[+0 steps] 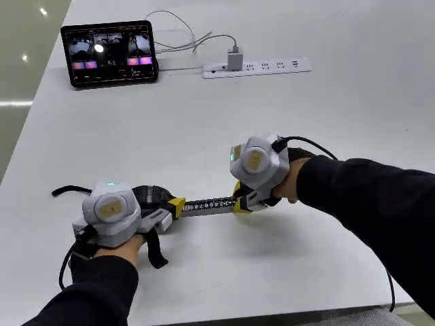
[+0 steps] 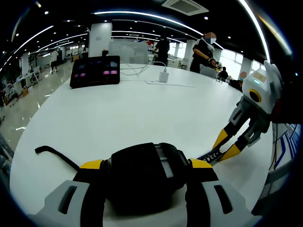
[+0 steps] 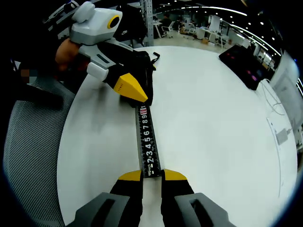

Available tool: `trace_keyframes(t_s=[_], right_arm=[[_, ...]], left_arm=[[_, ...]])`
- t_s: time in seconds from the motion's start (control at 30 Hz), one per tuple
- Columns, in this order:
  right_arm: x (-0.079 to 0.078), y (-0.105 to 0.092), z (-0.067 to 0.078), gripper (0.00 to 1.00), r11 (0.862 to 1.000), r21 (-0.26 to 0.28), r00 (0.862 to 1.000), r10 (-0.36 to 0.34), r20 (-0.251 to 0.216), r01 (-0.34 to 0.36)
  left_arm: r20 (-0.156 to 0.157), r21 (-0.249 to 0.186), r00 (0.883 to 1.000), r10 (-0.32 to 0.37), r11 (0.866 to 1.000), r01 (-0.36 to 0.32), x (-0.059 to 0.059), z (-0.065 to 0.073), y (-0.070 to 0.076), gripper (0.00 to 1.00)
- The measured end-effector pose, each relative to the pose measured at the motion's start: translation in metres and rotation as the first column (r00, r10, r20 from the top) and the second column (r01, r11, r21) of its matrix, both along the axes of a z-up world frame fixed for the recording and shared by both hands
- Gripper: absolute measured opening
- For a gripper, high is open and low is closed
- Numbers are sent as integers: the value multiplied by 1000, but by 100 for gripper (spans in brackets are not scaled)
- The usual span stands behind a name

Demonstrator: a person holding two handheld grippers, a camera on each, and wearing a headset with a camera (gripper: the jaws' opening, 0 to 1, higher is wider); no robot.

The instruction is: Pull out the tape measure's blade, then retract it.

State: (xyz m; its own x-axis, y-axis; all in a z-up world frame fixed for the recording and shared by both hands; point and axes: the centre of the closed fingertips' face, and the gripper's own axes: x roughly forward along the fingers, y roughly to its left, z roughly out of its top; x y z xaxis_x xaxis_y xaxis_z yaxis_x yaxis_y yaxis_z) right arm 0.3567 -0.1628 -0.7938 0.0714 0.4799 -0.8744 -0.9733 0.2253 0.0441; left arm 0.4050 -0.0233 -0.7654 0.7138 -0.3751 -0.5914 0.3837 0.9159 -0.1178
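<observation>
Two grippers over the white table (image 1: 285,102). Left gripper (image 2: 147,166) clamps the black tape measure case (image 2: 142,187) lying on it, jaws covering the case sides. Right gripper (image 3: 151,176) pinches the end of the short extended blade (image 3: 146,137); hook tucked between jaws, unreadable.

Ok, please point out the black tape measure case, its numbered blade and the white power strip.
black tape measure case (image 2: 142,175), left gripper view, top face
numbered blade (image 3: 147,142), right gripper view, printed middle
white power strip (image 1: 279,66), head view, socket face
</observation>
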Motion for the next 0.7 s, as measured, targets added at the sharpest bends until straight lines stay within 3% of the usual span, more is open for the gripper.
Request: trace_keyframes(t_s=[0.7], right_arm=[[1, 6, 0, 10, 1000, 9, 1000, -3, 1, 3]], left_arm=[[-1, -3, 1000, 1, 1000, -1, 1, 0, 0, 64]])
